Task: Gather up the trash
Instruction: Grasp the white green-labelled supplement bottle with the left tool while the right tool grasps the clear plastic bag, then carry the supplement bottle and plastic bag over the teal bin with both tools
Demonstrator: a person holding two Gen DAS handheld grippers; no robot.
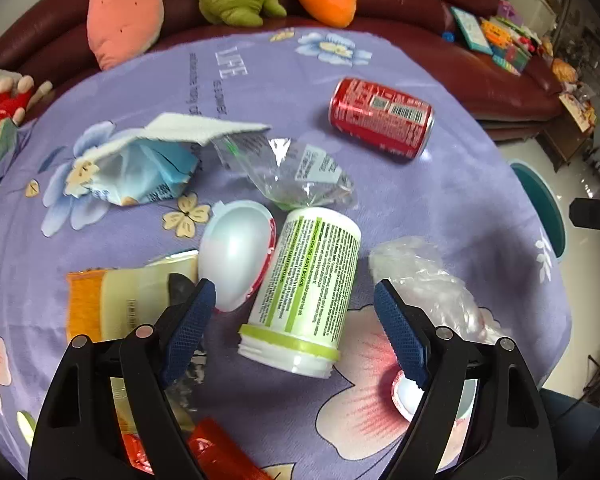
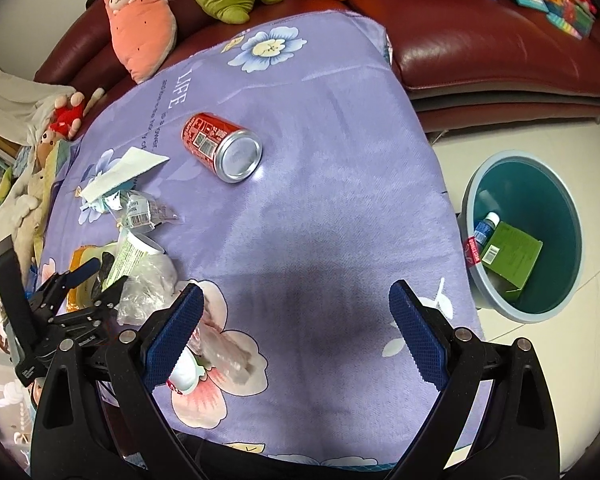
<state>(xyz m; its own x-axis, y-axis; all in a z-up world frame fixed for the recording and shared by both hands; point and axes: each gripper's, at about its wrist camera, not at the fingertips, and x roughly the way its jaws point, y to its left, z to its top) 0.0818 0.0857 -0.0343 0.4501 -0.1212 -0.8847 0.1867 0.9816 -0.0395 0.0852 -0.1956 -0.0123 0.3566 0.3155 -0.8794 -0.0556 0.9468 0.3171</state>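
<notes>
both grippers tilt steeply down; left gripper (image 1: 294,300) gapes astride the white bottle (image 1: 306,292); right gripper (image 2: 296,304) released.

Both views are bright with soft, even daylight. A broad dark shadow falls across the purple cloth (image 2: 340,216) in the lower middle of the right wrist view. Glare shines on the sofa (image 2: 460,52) leather at upper right and on the can (image 2: 224,152) end. Fisheye distortion bends the edges, and the corners go black. The left wrist view is slightly soft, with motion blur toward the right edge; the can (image 1: 382,118) label there stays readable.
</notes>
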